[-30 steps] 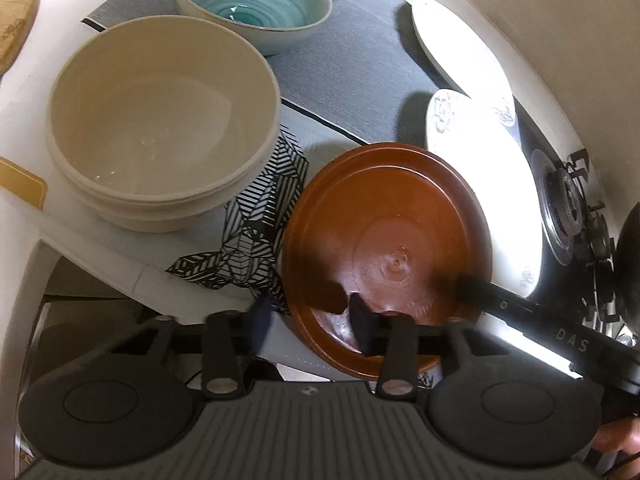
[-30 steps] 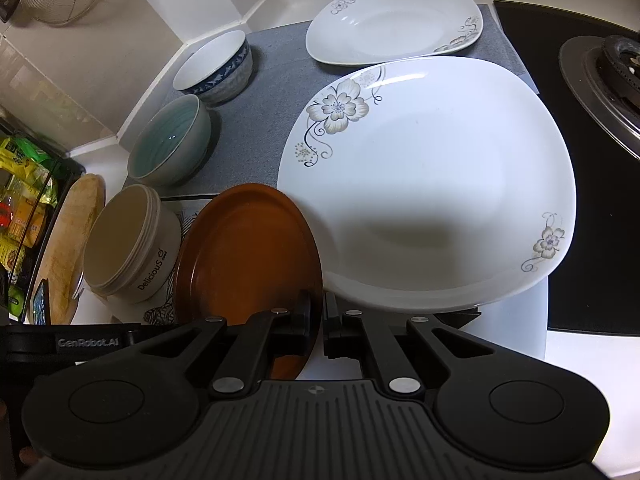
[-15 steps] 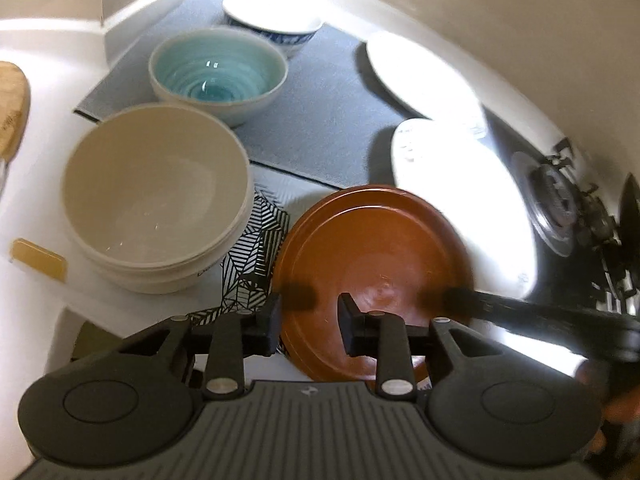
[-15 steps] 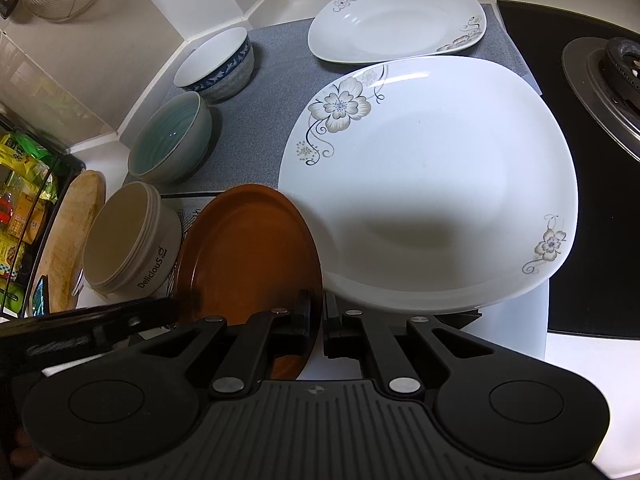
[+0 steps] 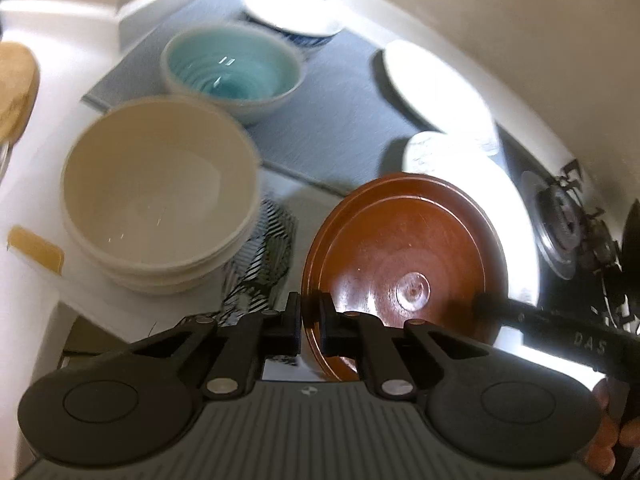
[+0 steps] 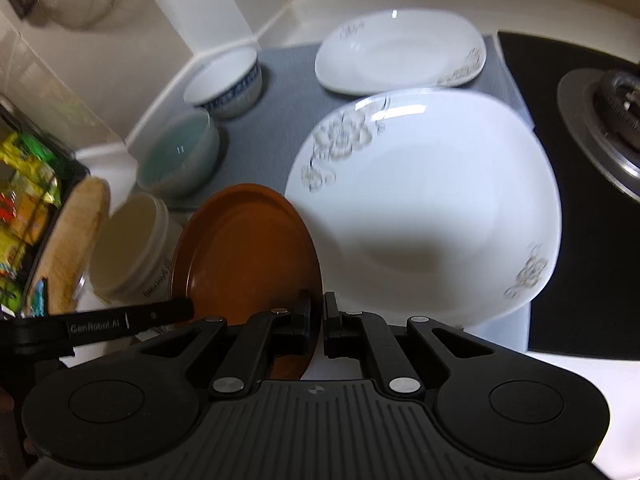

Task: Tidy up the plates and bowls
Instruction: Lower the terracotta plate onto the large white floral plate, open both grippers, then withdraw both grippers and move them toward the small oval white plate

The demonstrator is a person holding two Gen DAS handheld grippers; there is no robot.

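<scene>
A large white floral plate, squarish with rounded corners, is seen at the right of the counter, its near rim overlapped by the brown plate's right rim; one flowered corner points toward the back left, the other toward the near right, so its long diagonal runs between them. A second white floral plate is set behind it on the grey mat, its long axis running left to right. The round brown plate is found at the near edge, between the large white plate and the stacked cream bowls; it is tilted, left rim raised, face turned up and rightward. Being round, no long axis can be given. Its near left rim is clamped by the left gripper, jaws narrow, pads pressed on either side of the rim. The right gripper is closed to a narrow slit at the brown plate's right rim; whether that rim or the white plate's is pinched cannot be told. A teal bowl and a blue-patterned bowl are lined up behind the cream ones, toward the back wall.
</scene>
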